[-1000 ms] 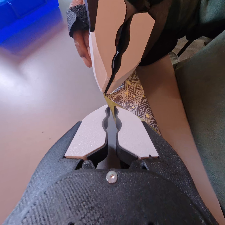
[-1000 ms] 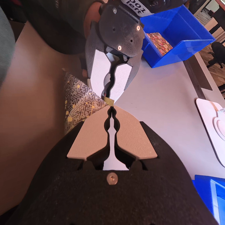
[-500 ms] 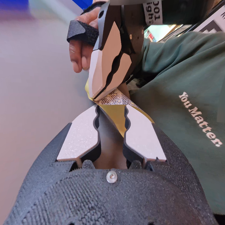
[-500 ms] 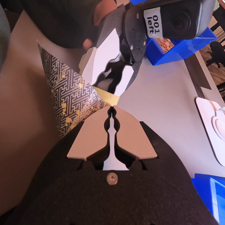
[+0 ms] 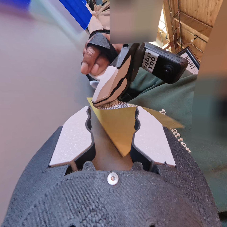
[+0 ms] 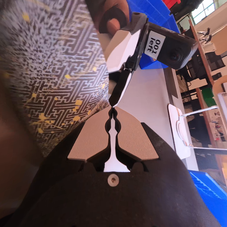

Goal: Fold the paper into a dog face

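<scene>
Right gripper (image 6: 113, 108) pinches the paper (image 6: 59, 78), its far edges blurred; left gripper (image 5: 112, 108) gapes wide.

Pale table (image 6: 147, 110), wooden beams (image 5: 191, 18), bright window (image 6: 206, 11).

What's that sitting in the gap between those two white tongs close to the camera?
In the left wrist view, the folded paper, gold side showing, lies between the open left tongs, untouched by either. The right tongs pinch its corner.
</scene>
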`<state>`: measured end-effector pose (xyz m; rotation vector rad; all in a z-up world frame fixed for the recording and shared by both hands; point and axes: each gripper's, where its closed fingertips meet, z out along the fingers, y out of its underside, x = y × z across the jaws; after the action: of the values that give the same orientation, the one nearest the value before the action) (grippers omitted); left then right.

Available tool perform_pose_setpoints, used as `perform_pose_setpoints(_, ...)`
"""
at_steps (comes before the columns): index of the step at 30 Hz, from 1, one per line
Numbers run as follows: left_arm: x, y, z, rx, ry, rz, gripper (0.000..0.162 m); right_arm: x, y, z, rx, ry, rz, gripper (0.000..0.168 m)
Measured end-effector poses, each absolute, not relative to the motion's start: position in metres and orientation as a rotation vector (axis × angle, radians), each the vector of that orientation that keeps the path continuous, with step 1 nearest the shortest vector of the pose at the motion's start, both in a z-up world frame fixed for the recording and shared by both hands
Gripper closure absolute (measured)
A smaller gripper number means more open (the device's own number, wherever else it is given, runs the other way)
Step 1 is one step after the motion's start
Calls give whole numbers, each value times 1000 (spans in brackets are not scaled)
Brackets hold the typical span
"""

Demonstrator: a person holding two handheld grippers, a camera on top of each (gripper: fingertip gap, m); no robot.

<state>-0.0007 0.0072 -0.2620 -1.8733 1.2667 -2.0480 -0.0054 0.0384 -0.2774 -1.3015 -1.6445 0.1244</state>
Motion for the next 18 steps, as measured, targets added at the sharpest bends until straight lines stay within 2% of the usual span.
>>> perform_pose_setpoints(7,-4,14,-268,-1915,1278,-1943,97,-6,36,-279,-1303,-1649,146,168)
perform_pose_setpoints(11,-12,44,-256,-1868,1183,-1804,102,11,59,-260,-1335,-1562,94,168)
perform_pose_setpoints(14,-24,83,-235,-1796,1008,-1677,104,38,99,-222,-1358,-1461,-96,168)
perform_pose_setpoints(18,-52,130,-210,-1707,779,-1488,108,65,132,-140,-1265,-1336,-352,168)
